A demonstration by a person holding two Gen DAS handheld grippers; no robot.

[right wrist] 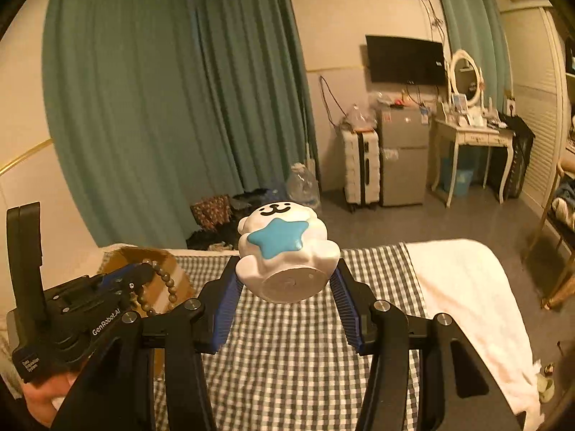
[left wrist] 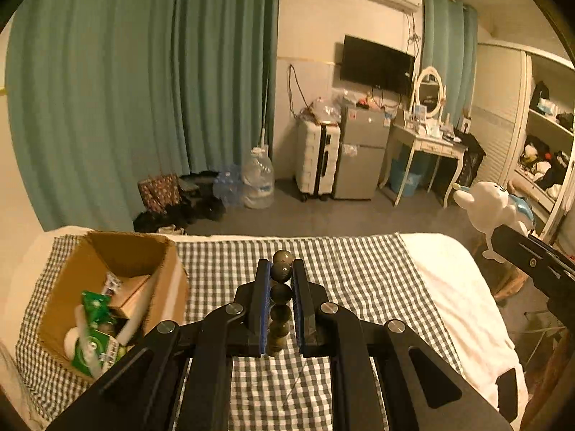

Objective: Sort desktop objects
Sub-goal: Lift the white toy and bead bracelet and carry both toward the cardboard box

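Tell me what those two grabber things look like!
Both are black. The left gripper has two flat fingers lined with blue pads, joined to angular black arms by round silver bolts. The right gripper is the same shape, with ribbed blue pads and silver bolts. White letters on the left gripper's side read "GenRobot.AI", and a small label sits near its handle. No sleeve shows.

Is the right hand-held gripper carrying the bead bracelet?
No, the right hand-held gripper is clamped on the white bear figurine; the bead bracelet sits in the left hand-held gripper.
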